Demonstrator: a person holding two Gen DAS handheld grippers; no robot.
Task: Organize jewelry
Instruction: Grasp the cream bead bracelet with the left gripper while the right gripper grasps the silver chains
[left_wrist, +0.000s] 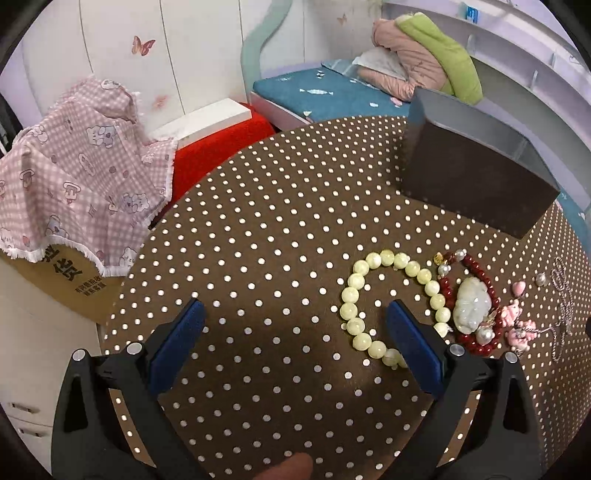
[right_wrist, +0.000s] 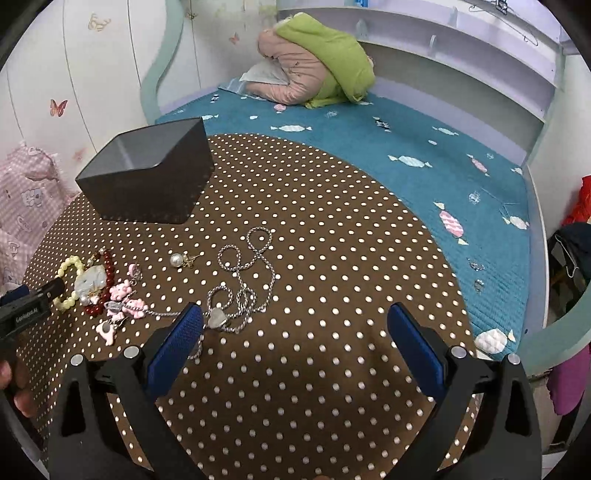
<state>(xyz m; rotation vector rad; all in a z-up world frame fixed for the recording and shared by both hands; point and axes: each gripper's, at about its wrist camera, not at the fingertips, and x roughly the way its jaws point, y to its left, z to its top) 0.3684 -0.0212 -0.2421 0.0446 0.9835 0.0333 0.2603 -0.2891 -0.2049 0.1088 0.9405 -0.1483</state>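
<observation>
Here, in your left wrist view, the left gripper (left_wrist: 293, 314) is wide open and holds nothing. Its right finger (left_wrist: 413, 347) covers the near end of the yellow bracelet (left_wrist: 369, 295), so you cannot tell if pad and beads touch. The red bracelet (left_wrist: 476, 295) lies just beside it, partly under a pale jade pendant (left_wrist: 472, 304). Further right, the pink charms (left_wrist: 517, 325) and the chain (left_wrist: 561, 314) are squeezed at the picture edge and hard to make out. The box (left_wrist: 476, 184) stands at the far side of the dotted cloth (left_wrist: 277, 221); from here you see only its dark outer walls, not the inside.

In your right wrist view, the right gripper (right_wrist: 295, 321) is also wide open and empty. Its left finger (right_wrist: 173, 343) hides part of the chain (right_wrist: 243, 266), which lies in loops on the cloth (right_wrist: 351, 258) with a heart pendant (right_wrist: 217, 317). A pearl earring (right_wrist: 178, 259) lies apart, near the chain. The bracelets and charms (right_wrist: 125, 295) make one heap at the left, partly behind the left gripper (right_wrist: 55, 286), which is cut off by the frame. The box (right_wrist: 147, 173) is open on top; the part of the inside you can see looks empty.
</observation>
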